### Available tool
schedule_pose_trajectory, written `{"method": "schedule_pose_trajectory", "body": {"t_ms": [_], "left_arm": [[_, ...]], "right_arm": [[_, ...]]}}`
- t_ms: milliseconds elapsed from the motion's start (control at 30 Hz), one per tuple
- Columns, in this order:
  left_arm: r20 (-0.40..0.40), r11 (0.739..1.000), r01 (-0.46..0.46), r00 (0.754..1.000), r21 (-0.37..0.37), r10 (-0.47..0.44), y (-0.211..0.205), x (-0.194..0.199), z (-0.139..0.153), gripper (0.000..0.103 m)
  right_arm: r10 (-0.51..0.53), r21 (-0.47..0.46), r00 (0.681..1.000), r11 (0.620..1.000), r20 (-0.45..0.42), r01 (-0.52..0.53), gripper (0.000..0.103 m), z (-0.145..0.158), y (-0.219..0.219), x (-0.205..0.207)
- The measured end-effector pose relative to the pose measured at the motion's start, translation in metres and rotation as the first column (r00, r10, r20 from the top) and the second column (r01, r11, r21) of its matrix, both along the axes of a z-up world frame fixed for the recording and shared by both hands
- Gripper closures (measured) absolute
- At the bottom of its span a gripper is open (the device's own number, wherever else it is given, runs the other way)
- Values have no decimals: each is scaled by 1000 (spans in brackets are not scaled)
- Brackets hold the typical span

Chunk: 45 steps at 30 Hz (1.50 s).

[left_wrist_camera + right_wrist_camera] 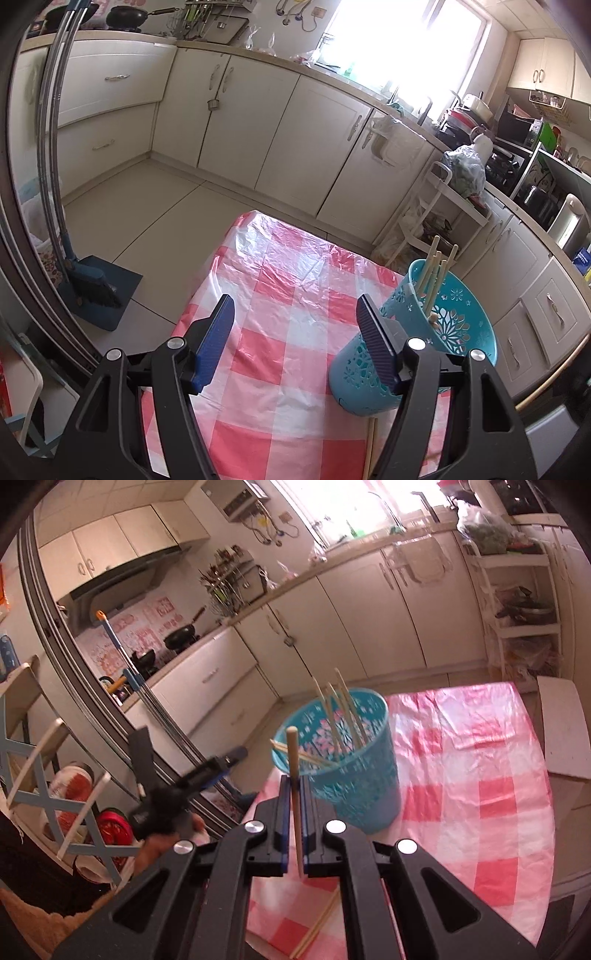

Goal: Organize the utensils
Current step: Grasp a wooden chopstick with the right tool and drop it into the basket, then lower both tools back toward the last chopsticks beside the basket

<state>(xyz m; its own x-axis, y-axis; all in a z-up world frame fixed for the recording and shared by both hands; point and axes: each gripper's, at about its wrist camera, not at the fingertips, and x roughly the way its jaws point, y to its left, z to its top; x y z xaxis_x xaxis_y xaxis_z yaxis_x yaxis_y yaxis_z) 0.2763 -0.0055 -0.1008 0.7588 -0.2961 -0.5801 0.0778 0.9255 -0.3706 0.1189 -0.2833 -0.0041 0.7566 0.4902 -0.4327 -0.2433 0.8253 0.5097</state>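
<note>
A teal perforated utensil holder stands on the red-checked tablecloth and holds several wooden chopsticks. My left gripper is open and empty, with the holder just beyond its right finger. In the right wrist view my right gripper is shut on a single wooden chopstick, held upright just in front of the holder. More chopsticks stand in the holder. A loose pair of chopsticks lies on the cloth under the right gripper. The left gripper shows blurred at left.
White kitchen cabinets line the far walls. A broom and blue dustpan lean at the left on the floor. A white shelf trolley stands beyond the table. A white stool sits to the table's right.
</note>
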Motion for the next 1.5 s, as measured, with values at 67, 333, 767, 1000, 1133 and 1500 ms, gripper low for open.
{"method": "schedule_pose_trajectory", "body": {"t_ms": [67,333,767,1000,1133,1500], "left_arm": [[-3,1000,-4,1000,-3,4,1,1,0,38],[-5,1000,-10,1000,-17,9,3,2,0,38],[-6,1000,4,1000,-21,-4,1,1,1,37],[4,1000,4,1000,5,-4,-4,-1,1,37],[43,998,-2,999,60,0,-10,-6,6,34],[122,984,-12,992,179,-11,-25,-19,19,22]], "right_arm": [[3,-1,999,1000,45,-3,98,20,0,5],[-52,-45,988,997,145,59,98,79,-13,44],[-105,-209,993,972,44,112,98,38,-3,97],[-96,-237,994,968,-55,81,98,4,7,113],[-95,-241,994,967,-51,80,98,1,13,102],[-124,-246,991,960,40,130,66,-7,24,32]]}}
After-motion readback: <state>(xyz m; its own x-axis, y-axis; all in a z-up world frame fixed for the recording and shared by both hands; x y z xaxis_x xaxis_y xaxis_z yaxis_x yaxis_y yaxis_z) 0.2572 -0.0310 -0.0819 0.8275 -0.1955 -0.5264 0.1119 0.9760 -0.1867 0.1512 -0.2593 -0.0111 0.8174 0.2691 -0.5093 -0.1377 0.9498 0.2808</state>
